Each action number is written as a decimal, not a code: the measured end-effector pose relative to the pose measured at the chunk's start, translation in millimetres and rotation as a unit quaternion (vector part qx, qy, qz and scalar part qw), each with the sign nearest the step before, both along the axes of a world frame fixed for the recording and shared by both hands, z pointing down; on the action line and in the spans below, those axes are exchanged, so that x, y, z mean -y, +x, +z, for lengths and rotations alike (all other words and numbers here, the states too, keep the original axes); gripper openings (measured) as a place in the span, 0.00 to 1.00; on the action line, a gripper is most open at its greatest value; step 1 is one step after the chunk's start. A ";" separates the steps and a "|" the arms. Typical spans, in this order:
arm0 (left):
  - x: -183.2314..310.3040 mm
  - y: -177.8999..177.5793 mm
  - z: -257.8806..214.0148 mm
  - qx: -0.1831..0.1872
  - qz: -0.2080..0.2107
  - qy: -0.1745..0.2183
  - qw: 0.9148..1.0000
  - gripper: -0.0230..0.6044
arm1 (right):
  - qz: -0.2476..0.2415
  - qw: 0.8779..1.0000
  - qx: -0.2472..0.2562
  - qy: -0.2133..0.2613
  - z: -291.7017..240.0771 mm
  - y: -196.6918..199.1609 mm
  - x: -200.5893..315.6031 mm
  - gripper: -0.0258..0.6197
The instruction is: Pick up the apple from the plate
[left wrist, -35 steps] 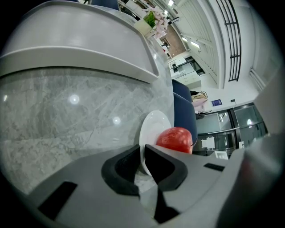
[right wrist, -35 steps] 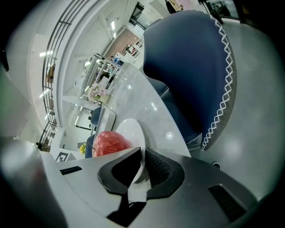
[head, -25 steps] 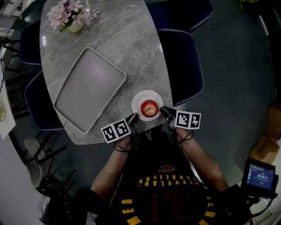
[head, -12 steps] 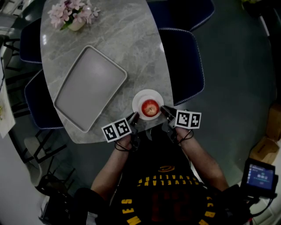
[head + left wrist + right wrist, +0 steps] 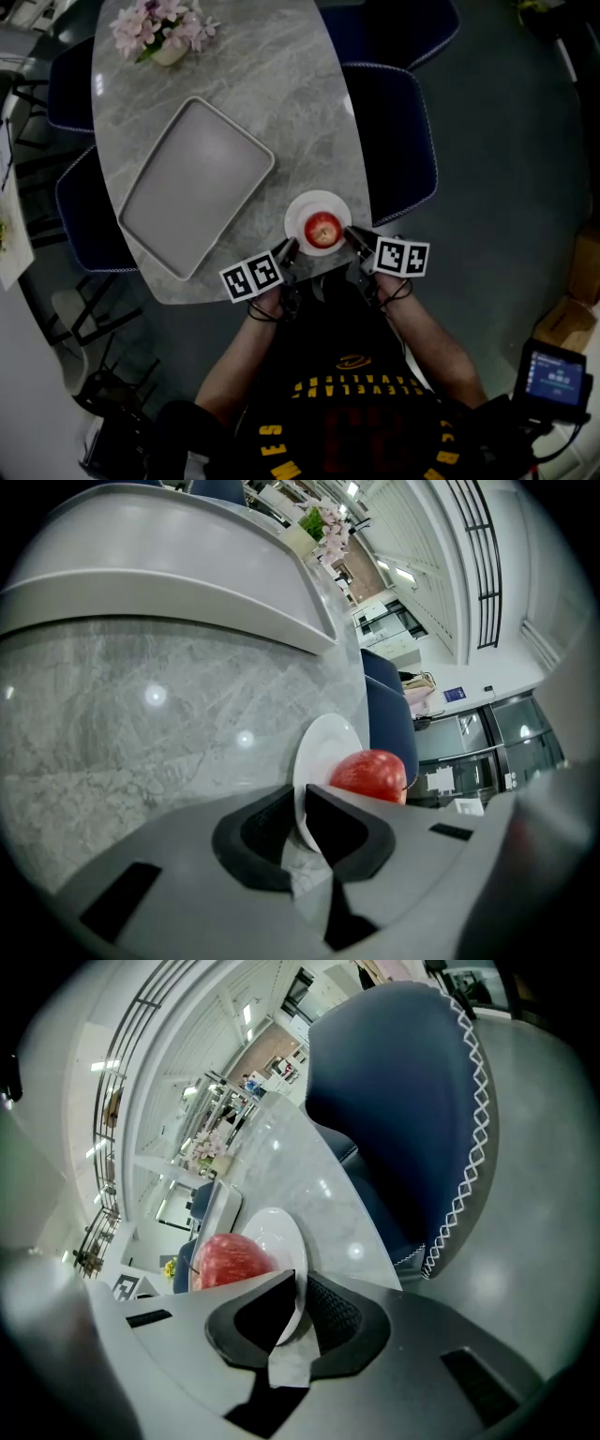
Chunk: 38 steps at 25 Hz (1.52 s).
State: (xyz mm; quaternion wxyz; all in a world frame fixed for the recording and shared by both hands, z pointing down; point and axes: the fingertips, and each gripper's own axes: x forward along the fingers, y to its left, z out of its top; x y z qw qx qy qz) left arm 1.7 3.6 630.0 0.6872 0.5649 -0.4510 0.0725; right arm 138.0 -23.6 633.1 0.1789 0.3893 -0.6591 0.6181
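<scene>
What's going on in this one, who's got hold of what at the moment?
A person stands at a marble table with a gripper in each hand. The left gripper and the right gripper each have their jaws closed on the rim of the white plate, on opposite sides, near the table's edge. The red apple sits on the plate; neither gripper holds it.

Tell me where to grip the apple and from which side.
Grip the apple across its widest middle, from above: it is round and sits in the middle of the plate, whose raised rim hinders a low approach. The left gripper and right gripper each pinch that rim, so one must likely release first.
</scene>
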 end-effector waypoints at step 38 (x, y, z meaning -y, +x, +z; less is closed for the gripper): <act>41.2 18.5 -289.0 0.180 0.038 0.440 0.879 0.04 | -0.091 0.854 -0.007 0.513 -299.2 -35.9 29.4 0.05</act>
